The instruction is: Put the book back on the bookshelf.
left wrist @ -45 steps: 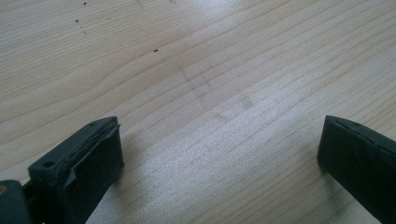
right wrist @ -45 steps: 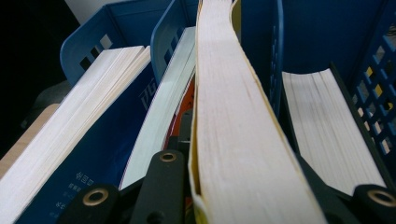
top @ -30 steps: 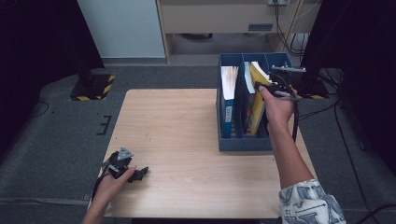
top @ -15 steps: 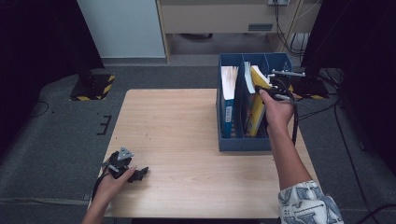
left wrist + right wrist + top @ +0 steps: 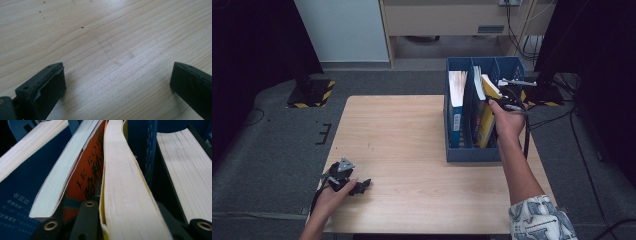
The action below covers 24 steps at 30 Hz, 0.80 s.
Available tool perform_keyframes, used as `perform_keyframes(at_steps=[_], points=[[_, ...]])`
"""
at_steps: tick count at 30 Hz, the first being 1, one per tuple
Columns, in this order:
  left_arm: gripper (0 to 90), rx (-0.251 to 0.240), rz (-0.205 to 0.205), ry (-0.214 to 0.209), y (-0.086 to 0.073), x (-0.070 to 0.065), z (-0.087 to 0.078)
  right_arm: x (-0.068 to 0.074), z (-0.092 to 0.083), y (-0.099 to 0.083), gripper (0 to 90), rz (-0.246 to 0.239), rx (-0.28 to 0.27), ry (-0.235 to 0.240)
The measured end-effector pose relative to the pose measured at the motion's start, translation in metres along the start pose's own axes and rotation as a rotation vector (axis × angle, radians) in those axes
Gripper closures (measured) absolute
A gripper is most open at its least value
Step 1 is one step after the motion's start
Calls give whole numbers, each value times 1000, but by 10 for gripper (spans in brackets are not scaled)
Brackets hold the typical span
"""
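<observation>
Work in hand: the right gripper [image 5: 508, 99] is pinching a yellow book [image 5: 125, 195] by its upper edge, inside the blue file box [image 5: 472, 154] at the far right of the table [image 5: 412, 130].
Book's place: it stands tilted in the box's middle slot, touching an orange book [image 5: 87, 180] on one side, with a divider on the other.
Right tool: jaws pressed together on the yellow book, one on each side of its page block.
Left tool: the left gripper [image 5: 357, 186] rests on the table at the near left, jaws spread, nothing between them.
Risk, slip: the grip sits on one corner only, so the book could swing or slide out if lifted fast.
Risk, drag: the orange book leans on it and may ride up or topple.
Risk, pages: a squeeze on the loose edge could bend the cover or fan the pages.
Risk, box: nothing steadies the box, so a snag on the divider could tug it along.
</observation>
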State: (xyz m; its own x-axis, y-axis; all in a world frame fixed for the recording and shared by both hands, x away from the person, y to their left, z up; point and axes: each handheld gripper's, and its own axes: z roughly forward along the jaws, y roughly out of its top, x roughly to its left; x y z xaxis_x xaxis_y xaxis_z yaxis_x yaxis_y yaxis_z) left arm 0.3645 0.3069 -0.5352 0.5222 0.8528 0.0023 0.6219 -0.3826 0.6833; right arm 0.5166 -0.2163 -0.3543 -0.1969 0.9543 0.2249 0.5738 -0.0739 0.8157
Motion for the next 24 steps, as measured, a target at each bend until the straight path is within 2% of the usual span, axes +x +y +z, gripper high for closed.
perform_keyframes(at_steps=[24], points=[[0, -3, 0, -1, 0, 0, 0, -4, 7, -9, 741, 16, 25, -3]])
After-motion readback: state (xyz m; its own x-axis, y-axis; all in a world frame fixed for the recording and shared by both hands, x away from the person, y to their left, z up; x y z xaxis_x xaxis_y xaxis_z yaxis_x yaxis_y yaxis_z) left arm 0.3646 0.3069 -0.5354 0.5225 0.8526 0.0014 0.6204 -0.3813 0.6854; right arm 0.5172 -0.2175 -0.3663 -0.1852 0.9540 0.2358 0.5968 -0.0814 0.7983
